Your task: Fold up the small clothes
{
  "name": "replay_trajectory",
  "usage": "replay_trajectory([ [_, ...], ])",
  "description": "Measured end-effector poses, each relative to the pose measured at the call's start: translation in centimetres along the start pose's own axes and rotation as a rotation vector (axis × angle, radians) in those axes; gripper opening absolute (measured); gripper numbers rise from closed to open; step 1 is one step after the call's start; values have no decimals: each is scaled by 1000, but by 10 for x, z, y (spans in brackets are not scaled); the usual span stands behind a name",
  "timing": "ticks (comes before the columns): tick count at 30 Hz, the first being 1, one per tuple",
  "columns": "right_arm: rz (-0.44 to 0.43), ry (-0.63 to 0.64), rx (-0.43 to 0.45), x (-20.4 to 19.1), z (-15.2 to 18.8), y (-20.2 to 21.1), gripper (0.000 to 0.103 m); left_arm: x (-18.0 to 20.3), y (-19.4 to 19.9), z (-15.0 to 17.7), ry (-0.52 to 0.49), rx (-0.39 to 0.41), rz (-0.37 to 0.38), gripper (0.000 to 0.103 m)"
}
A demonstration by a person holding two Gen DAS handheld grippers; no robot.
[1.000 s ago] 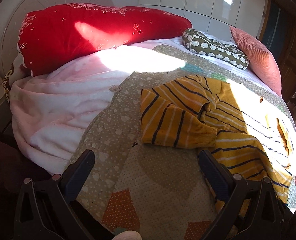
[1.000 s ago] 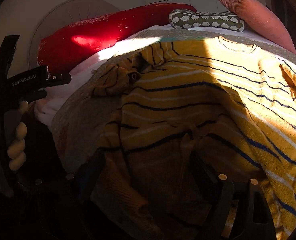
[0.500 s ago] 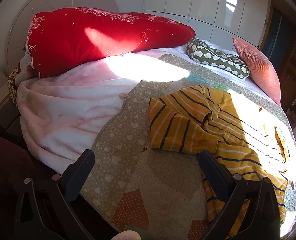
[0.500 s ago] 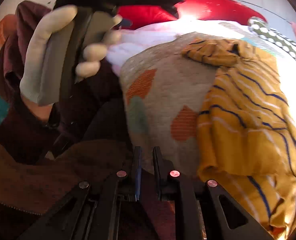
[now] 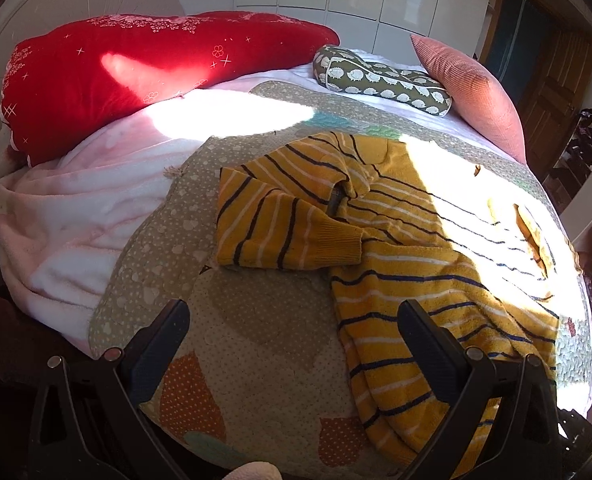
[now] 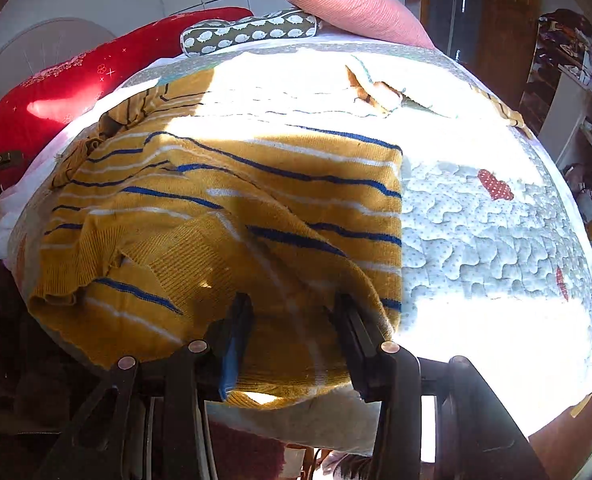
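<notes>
A yellow sweater [image 5: 411,248] with navy and white stripes lies spread on the quilted bedspread [image 5: 256,320]; its left sleeve [image 5: 280,232] is folded across the body. My left gripper [image 5: 292,340] is open and empty, held above the quilt near the bed's front edge, left of the sweater's hem. In the right wrist view the sweater [image 6: 232,208] fills the near half. My right gripper [image 6: 292,328] is open, its fingers straddling the sweater's hem at the bed's near edge, with fabric between them.
A red pillow [image 5: 144,76], a green patterned bolster [image 5: 379,80] and a pink cushion [image 5: 471,88] lie at the head of the bed. A pink blanket [image 5: 80,216] covers the left side. Shelves [image 6: 575,92] stand at the right.
My right gripper has swung from the bed's left edge back over the sweater's hem and has opened. My left gripper has drawn back a little and stays open.
</notes>
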State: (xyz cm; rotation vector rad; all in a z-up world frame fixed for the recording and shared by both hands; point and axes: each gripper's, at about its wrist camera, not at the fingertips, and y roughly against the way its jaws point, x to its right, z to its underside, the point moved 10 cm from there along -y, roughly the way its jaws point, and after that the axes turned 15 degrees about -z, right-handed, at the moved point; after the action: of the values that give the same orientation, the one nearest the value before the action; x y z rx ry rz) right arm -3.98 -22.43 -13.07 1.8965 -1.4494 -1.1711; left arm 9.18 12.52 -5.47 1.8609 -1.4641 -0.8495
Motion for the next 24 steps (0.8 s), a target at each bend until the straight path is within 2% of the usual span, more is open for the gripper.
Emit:
replay_trajectory([
  [1,-24,-5,-19,3,2,-2,4,3,2,1,-7,1,3,103],
  [4,17,-6,-15,16,5,14,3,7,5,2,-30,18,-10,103],
  [7,147,-68,6,56,12,46,3,5,6,1,-35,32,-24,103],
  [10,284,-121,-10,87,24,77,4,4,3,2,-29,23,-13,103],
  [11,259,-113,4,83,23,85,4,4,2,2,-27,18,-10,103],
  [13,86,-105,66,54,13,93,5,4,1,3,-23,10,-7,103],
  [15,-51,-40,86,11,-4,83,9,5,2,4,-20,9,-1,103],
  [18,-208,76,43,-59,-24,37,31,6,8,4,-28,19,1,103],
  [19,-235,111,23,-76,-27,21,31,5,11,4,-33,26,-1,103],
  [22,-228,181,-22,-106,-39,-33,31,-4,18,3,-28,45,-15,103],
  [24,-335,161,-115,-131,-33,-72,30,-13,19,0,-10,49,-16,103],
])
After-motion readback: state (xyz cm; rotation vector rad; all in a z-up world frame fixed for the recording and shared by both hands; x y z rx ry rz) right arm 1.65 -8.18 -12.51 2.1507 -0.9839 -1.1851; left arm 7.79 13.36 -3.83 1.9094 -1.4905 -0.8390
